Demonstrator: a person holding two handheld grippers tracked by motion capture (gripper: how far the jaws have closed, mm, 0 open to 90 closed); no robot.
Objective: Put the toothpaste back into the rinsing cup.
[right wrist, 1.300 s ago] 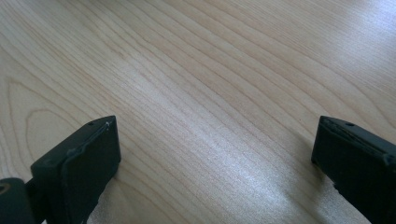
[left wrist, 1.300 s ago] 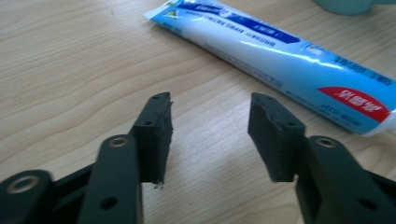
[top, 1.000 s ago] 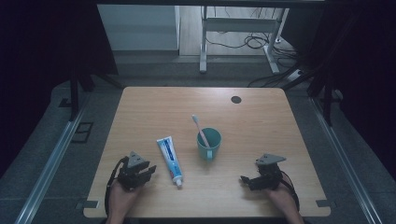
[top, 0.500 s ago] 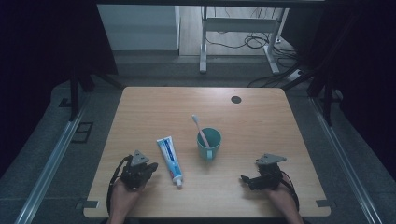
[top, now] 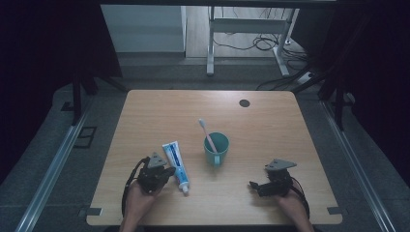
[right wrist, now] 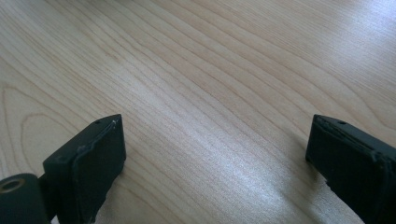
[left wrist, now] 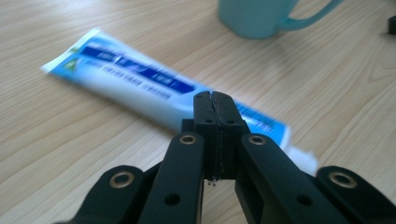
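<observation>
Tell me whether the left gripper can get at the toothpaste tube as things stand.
Probably yes. The left gripper sits right beside the toothpaste tube, which lies flat on the table with nothing between them. Its jaws are shut, though, so it would have to open them first.

toothpaste tube (top: 175, 162) left of cup (top: 216, 149) | toothbrush (top: 207, 133) in cup — all on table (top: 270, 130)
</observation>
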